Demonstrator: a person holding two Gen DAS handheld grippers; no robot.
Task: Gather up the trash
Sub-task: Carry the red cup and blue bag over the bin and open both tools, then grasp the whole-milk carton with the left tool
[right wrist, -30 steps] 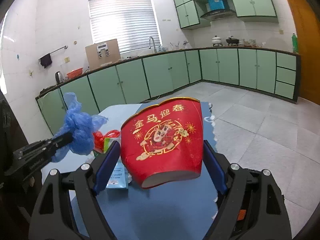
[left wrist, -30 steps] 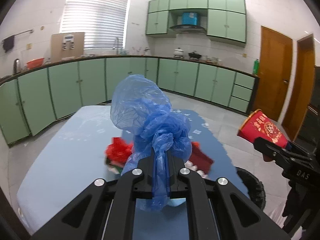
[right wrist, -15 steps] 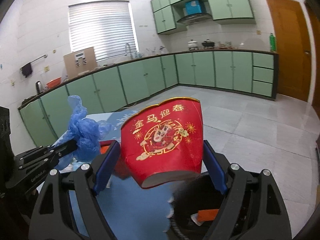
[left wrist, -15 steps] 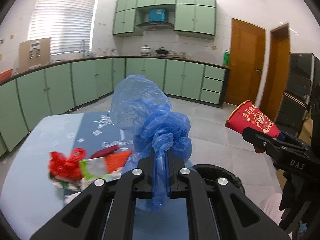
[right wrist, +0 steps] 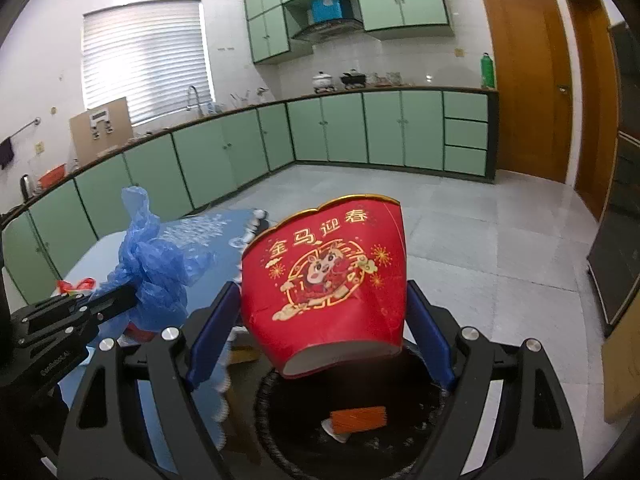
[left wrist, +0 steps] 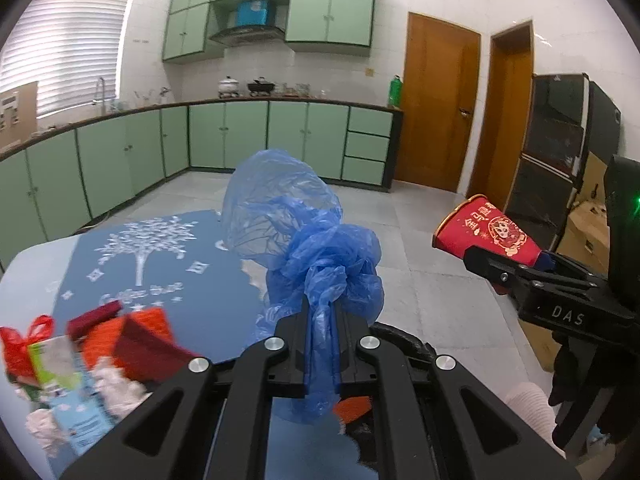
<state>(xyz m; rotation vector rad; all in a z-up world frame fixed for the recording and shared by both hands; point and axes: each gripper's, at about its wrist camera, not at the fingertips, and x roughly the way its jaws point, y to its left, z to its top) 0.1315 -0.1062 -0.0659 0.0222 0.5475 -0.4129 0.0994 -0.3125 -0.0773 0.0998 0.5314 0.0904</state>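
1. The left gripper (left wrist: 322,322) is pressed together, pinching the knotted neck of a crumpled blue plastic bag (left wrist: 296,236), which puffs out ahead of its fingers above the edge of the blue-clothed table (left wrist: 168,264).
2. The right gripper (right wrist: 324,312) is spread wide, its blue pads clamping both sides of a red paper cup printed with gold characters and a cartoon animal (right wrist: 324,276).
3. The cup is tilted, its dented rim facing away, directly above a round black bin (right wrist: 360,432) that holds an orange scrap (right wrist: 358,418).
4. Red, green and white wrappers (left wrist: 80,352) lie heaped on the table.

We see a crinkled blue plastic bag (left wrist: 304,240), red paper bowl (right wrist: 326,280) with gold print, blue tablecloth (left wrist: 160,264) with white tree, green cabinets (right wrist: 360,128).
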